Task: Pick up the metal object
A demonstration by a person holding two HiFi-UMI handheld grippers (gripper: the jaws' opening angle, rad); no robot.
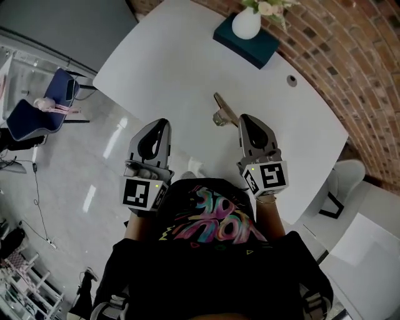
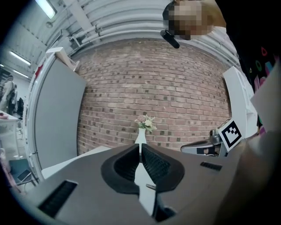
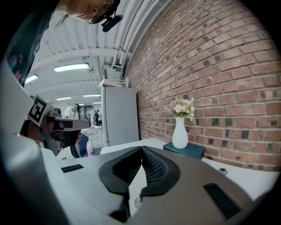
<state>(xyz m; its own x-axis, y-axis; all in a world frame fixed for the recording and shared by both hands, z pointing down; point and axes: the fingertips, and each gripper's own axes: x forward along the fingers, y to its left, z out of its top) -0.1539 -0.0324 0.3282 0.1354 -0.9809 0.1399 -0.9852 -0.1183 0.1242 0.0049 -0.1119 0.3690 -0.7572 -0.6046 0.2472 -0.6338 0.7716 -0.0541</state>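
There are two grippers. The left gripper (image 1: 161, 125) has its jaws pressed together with nothing in them. The right gripper (image 1: 245, 120) is pressed together too, and it holds nothing. One metal object (image 1: 223, 110) lies on the white table (image 1: 169, 62), just beside the tip of the right gripper and apart from the left one. Farther off stands one white vase (image 1: 246, 24) with flowers (image 1: 269, 7) in it, on top of one dark flat box (image 1: 262, 47)

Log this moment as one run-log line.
left gripper: jaws shut, empty | right gripper: jaws shut, empty | metal object: on white table, near right gripper
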